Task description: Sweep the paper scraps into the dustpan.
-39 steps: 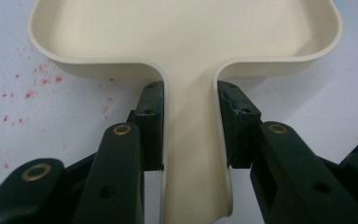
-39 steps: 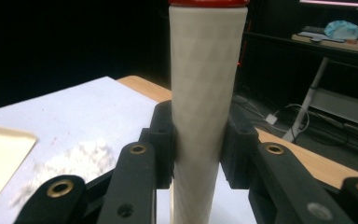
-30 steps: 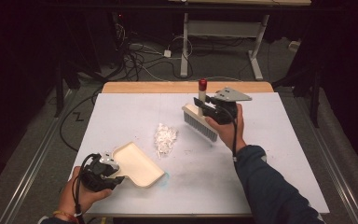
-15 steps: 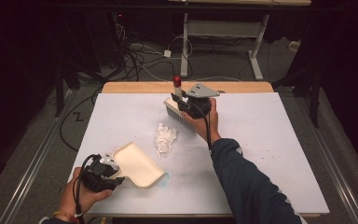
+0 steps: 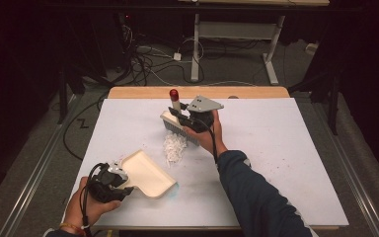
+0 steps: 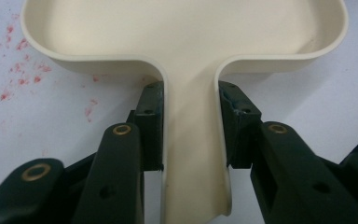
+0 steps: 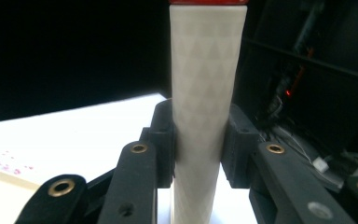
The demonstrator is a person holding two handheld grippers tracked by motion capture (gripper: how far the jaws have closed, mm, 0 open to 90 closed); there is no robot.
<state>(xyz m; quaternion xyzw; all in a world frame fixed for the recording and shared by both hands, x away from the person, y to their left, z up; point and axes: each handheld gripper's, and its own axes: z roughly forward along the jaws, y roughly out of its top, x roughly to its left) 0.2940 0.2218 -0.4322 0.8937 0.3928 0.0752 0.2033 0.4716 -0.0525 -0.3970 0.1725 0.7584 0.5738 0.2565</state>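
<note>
A white counter stands in a dark room, with cables on the floor beyond its far wooden edge. Nearest the person, the left tool is clamped on the handle of a cream dustpan, whose open mouth faces the small heap of white shreds just beyond it. Behind the heap, the right tool grips the pale, red-capped handle of a brush, bristles down on the counter. To sweep well, I would hold the pan lip flat against the surface and draw the brush in short strokes toward it, so no shreds scatter sideways. There is ample bare counter to the right and far side; the pan sits near the front-left edge, so pulling too hard risks spilling over it.
</note>
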